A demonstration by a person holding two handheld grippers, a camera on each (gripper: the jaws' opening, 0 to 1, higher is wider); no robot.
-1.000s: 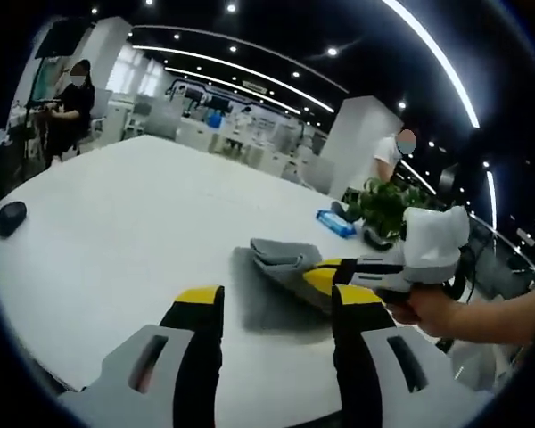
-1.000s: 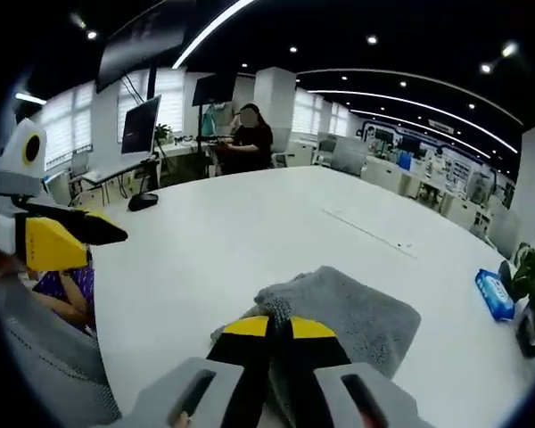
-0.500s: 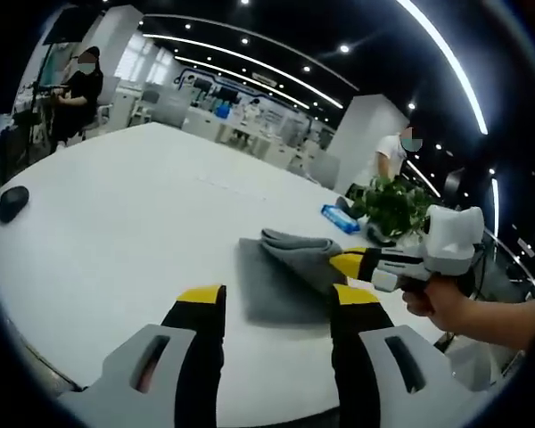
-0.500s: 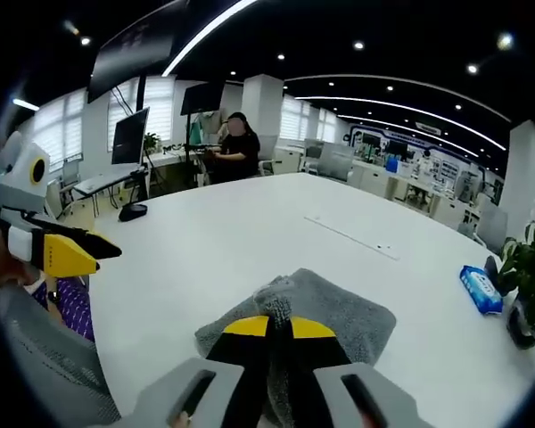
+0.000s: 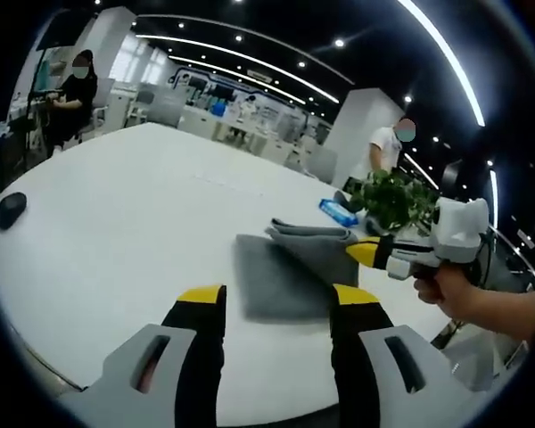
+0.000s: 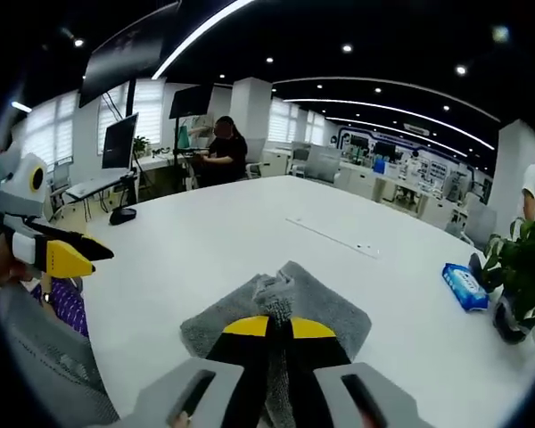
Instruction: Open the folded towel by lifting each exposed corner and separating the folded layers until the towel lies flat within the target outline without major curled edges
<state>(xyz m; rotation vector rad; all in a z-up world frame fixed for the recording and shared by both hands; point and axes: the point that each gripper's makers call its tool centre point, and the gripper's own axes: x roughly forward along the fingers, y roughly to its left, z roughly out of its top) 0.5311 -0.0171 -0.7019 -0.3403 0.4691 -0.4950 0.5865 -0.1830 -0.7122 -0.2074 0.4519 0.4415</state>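
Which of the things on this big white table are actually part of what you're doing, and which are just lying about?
Part of the job:
- grey towel, a top layer pinched and lifted
- right claw, shut on the towel
- left claw, open, short of the towel

Just lying about:
- blue packet
- potted plant
- dark computer mouse

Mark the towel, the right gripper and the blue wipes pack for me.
towel (image 5: 272, 276): left gripper view, flat bottom layer.
right gripper (image 5: 367, 251): left gripper view, yellow tips pinching the lifted layer.
blue wipes pack (image 6: 465, 286): right gripper view, top face.
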